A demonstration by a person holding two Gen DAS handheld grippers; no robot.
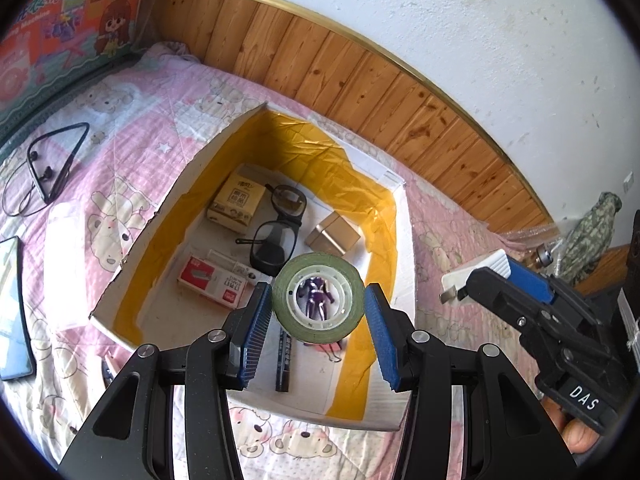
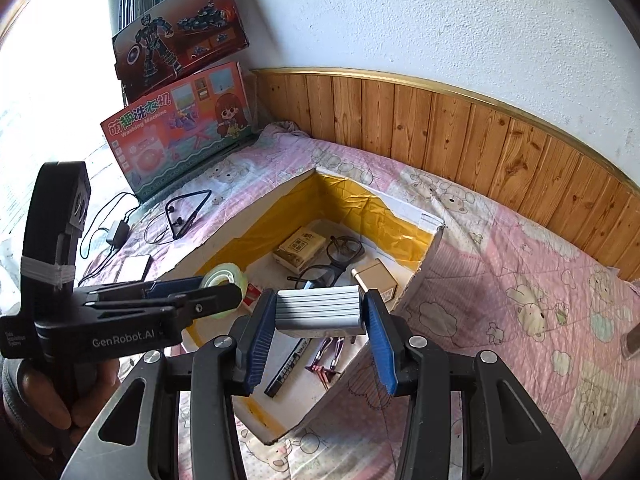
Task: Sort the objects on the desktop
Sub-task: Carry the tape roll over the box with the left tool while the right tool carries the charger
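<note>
My left gripper [image 1: 318, 290] is shut on a green tape roll [image 1: 348, 322], which hangs above the open cardboard box [image 1: 402, 220] lined with yellow tape. My right gripper [image 2: 320, 296] is shut on a grey ribbed charger block [image 2: 320, 312] just above the box's near right corner. In the left wrist view the charger [image 1: 456, 284] shows its plug prongs at the right. Inside the box lie black glasses [image 1: 276, 224], a tan carton [image 1: 236, 200], a gold box [image 1: 332, 234], a red-and-white box [image 1: 212, 282], a black marker [image 1: 283, 356] and a purple figure [image 1: 316, 300].
The box stands on a pink bear-print quilt [image 2: 520, 280]. Neckband earphones [image 1: 56, 160], a tablet [image 1: 12, 308] and a black adapter with cable [image 2: 118, 232] lie to the left. Toy cartons [image 2: 180, 120] lean at the back left. A wood-panelled wall [image 2: 480, 140] runs behind.
</note>
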